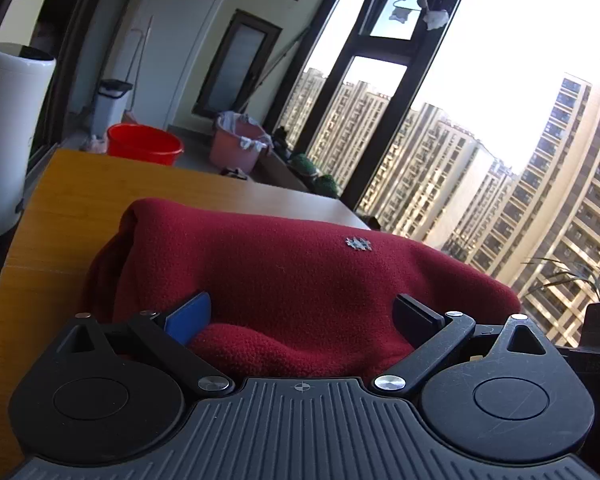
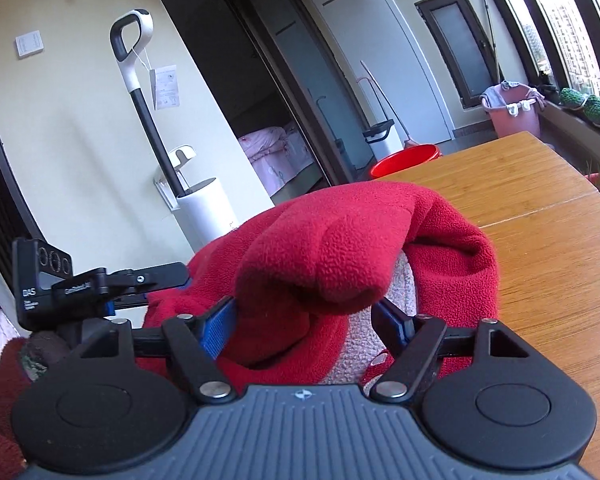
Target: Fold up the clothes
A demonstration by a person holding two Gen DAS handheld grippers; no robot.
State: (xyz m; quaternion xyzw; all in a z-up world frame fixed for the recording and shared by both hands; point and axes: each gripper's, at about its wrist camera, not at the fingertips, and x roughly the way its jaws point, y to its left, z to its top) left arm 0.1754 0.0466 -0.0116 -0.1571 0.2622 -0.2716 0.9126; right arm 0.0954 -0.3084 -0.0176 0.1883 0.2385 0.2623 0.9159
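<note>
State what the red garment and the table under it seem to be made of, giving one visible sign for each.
Red garment: looks like fleece, matte, with a pebbly napped surface; its paler lining looks nubbly. Table: seems to be wood or bamboo laminate, smooth with a slight sheen and fine straight grain lines.

Both fingertips of the left gripper (image 1: pixel 300 312) are buried in the dark red fleece garment (image 1: pixel 300 264), so grip can't be judged. Right gripper (image 2: pixel 304 316): tips likewise lost under the fleece (image 2: pixel 332 248). Garment's near end is hidden behind both gripper bodies. Small grey emblem (image 1: pixel 358 243) too tiny to read.
</note>
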